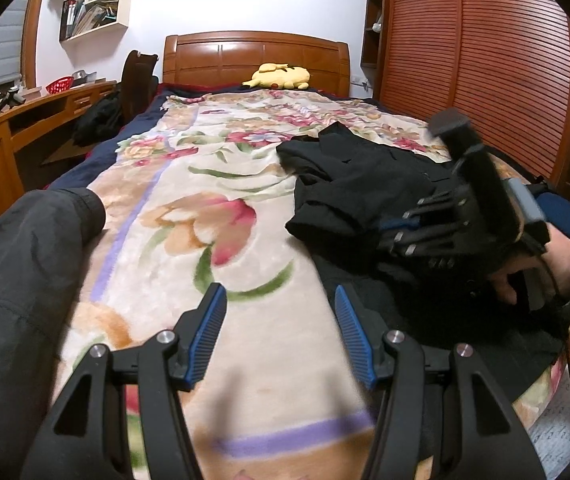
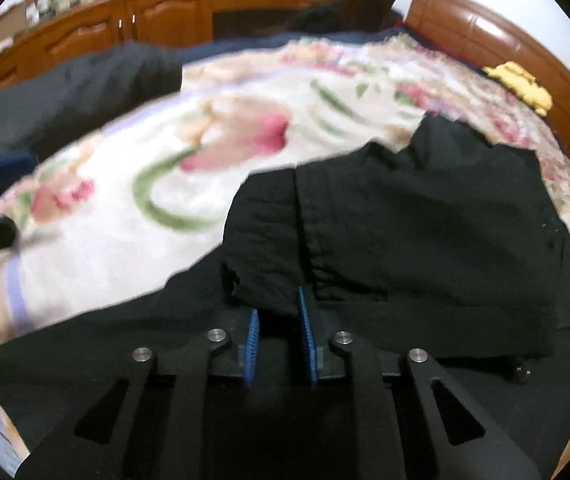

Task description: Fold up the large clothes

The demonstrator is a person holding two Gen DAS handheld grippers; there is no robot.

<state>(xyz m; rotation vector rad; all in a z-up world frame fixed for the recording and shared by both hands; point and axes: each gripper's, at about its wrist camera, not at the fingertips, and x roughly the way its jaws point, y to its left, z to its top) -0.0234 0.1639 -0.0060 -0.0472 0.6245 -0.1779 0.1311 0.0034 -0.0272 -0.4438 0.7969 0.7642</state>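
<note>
A black garment (image 1: 357,188) lies bunched on the right side of the floral blanket (image 1: 221,184); it also fills the right wrist view (image 2: 425,220). My left gripper (image 1: 281,320) is open and empty, hovering over bare blanket left of the garment. My right gripper (image 2: 279,320) is shut on a fold of the black garment, which sits between its blue pads (image 2: 307,332). In the left wrist view the right gripper (image 1: 417,232) shows at the garment's near right edge, held by a hand.
A dark grey garment (image 1: 17,264) lies at the bed's left edge, also in the right wrist view (image 2: 85,84). A yellow plush toy (image 1: 281,76) rests by the wooden headboard (image 1: 257,56). A wooden desk (image 1: 1,136) stands left, a slatted wardrobe (image 1: 481,68) right.
</note>
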